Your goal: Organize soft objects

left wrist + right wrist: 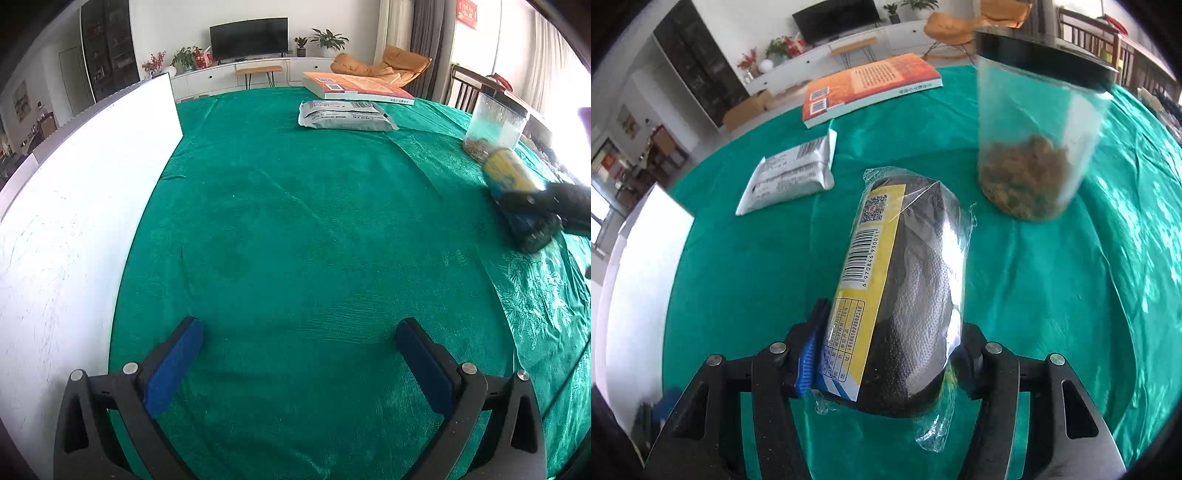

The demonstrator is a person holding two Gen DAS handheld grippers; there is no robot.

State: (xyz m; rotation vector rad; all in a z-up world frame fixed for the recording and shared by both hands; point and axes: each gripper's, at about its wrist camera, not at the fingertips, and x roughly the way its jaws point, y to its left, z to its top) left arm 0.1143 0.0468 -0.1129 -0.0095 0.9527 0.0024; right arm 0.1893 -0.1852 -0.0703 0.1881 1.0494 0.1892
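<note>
Plastic-wrapped black pack (pixel 905 295) sits clamped in the right tool (pixel 886 354); left tool (pixel 295 354) gapes over green cloth (pixel 295 221).

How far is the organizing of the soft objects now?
Nothing looks sorted yet. In hand: the right hand-held gripper is shut on the plastic-wrapped black pack with a yellow label. The left hand-held gripper is open over bare green tablecloth. Left: the grey pouch lies near the orange book; where things should go, I cannot tell.
</note>
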